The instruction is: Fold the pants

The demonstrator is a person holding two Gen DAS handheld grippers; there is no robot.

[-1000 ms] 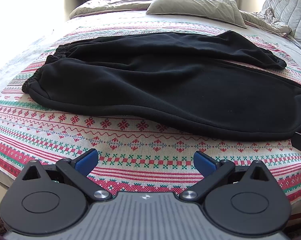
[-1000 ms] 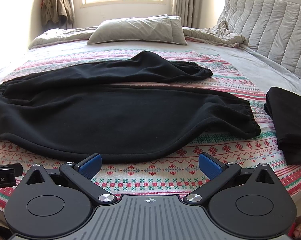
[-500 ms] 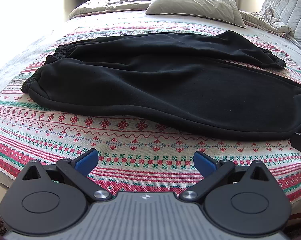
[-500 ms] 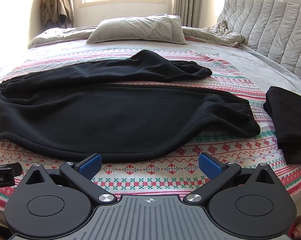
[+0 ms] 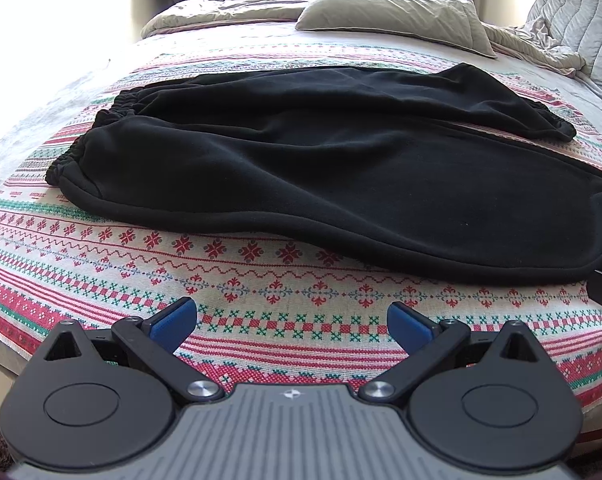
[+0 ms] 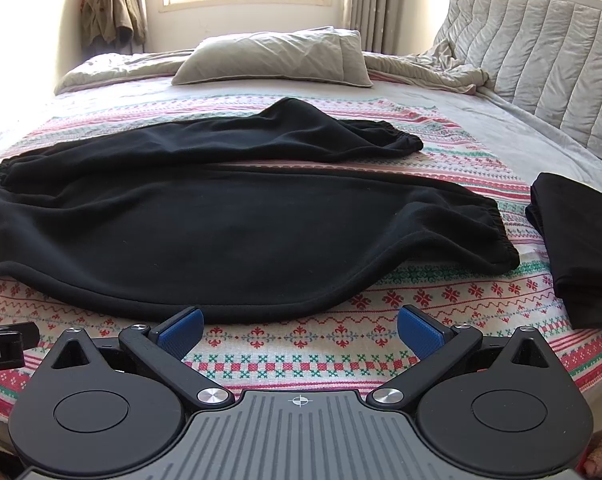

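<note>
A: How much of the folding can be taken as done?

B: None, as far as can be judged. The black pants (image 6: 229, 216) are laid out flat across the patterned blanket (image 5: 261, 280), close to the near edge of the bed, with the elastic waistband (image 5: 97, 132) toward the left edge and both cuffs toward the right. The two legs are spread apart, a strip of blanket being visible between them in the right wrist view. No leg has been laid over the other.

A: And the tongs?

B: The left gripper (image 5: 292, 322) is held wide, nothing between its blue pads (image 5: 175, 322), above the blanket just short of the near hem of the pants. The right gripper (image 6: 299, 330) is likewise spread wide and empty, its pads almost at the edge of the near leg. No cloth is touched by either.

A: What is seen at the right edge?

B: A folded dark garment (image 6: 577, 248) is lying there, apart from the pants; whether it is another pair cannot be told.

A: What is left, then?

B: Presumably everything: one leg to be brought over the other, then the length to be folded down. A grasp at the waistband and a cuff would probably be needed first.
</note>
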